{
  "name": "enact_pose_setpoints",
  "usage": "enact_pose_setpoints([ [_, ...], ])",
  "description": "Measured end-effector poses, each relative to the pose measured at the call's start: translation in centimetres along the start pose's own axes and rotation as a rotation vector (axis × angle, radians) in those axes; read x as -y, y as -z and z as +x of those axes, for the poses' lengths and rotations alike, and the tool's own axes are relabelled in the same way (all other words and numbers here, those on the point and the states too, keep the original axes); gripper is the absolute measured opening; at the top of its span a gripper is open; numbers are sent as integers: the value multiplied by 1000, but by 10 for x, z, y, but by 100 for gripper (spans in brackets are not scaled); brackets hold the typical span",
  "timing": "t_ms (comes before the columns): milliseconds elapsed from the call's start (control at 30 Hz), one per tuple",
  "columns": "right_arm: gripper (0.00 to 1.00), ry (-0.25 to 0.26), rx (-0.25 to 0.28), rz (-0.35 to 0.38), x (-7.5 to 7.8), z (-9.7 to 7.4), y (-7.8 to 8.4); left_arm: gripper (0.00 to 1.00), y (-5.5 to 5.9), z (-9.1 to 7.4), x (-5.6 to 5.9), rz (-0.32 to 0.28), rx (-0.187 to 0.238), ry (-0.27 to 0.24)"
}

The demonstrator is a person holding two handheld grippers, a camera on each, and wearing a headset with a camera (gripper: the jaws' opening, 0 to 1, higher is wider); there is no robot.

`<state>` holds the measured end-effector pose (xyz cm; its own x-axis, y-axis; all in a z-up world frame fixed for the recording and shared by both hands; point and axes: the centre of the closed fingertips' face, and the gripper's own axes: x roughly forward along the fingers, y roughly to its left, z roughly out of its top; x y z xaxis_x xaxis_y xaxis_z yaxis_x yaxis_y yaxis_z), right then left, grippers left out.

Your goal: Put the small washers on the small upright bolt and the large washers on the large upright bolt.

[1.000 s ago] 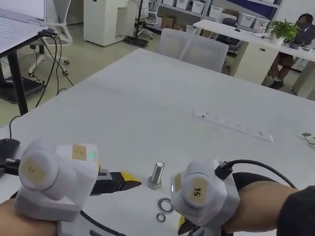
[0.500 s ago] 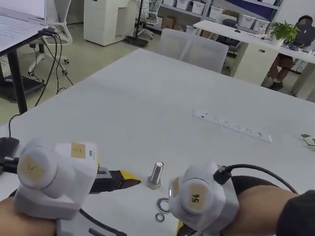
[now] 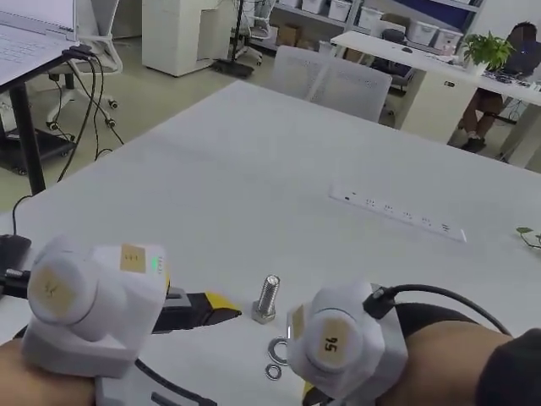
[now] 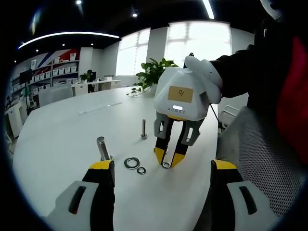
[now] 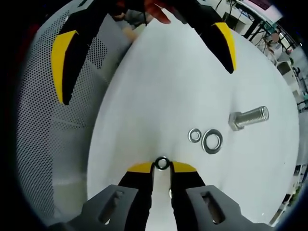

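Progress looks slight so far, judging by how things lie: neither bolt carries a washer yet. The large bolt (image 4: 102, 148) stands upright on the white counter (image 3: 254, 169) with its shank bare. The small bolt (image 4: 143, 129) stands upright well beyond the large bolt, and it looks bare too. The right tool (image 4: 168, 160) is down at the counter, on the near side of the large bolt. Its jaws are closed on a small washer (image 5: 162, 163), pinched by its rim between the yellow tips. Two more pieces lie flat on the counter near the large bolt's foot, between it and the right tool: a large washer (image 5: 212, 141) and a second small washer (image 5: 194, 135) just beside it. The left tool (image 5: 146, 86) holds nothing; its jaws are spread wide and hover next to the large bolt, opposite the right tool. By my reckoning the held washer still has to go over to the small bolt. The two loose ones remain to be lifted and threaded, one on each bolt.
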<state>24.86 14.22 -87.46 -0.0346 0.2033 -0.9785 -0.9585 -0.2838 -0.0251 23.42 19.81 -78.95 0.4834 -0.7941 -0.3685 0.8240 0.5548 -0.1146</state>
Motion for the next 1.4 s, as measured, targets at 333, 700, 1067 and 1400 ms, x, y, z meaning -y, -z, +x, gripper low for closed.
enact_pose_setpoints([
  [333,14,16,-12,-24,-2,0,-1,81,0,0,-1,2,-3,-1],
  [700,14,17,-5,-22,-2,0,-1,81,-1,0,0,4,-4,1],
  [1067,14,16,25,23,-1,0,1,81,2,1,1,5,-13,6],
  [1400,14,25,49,66,3,-10,9,81,2,1,2,3,-16,8],
])
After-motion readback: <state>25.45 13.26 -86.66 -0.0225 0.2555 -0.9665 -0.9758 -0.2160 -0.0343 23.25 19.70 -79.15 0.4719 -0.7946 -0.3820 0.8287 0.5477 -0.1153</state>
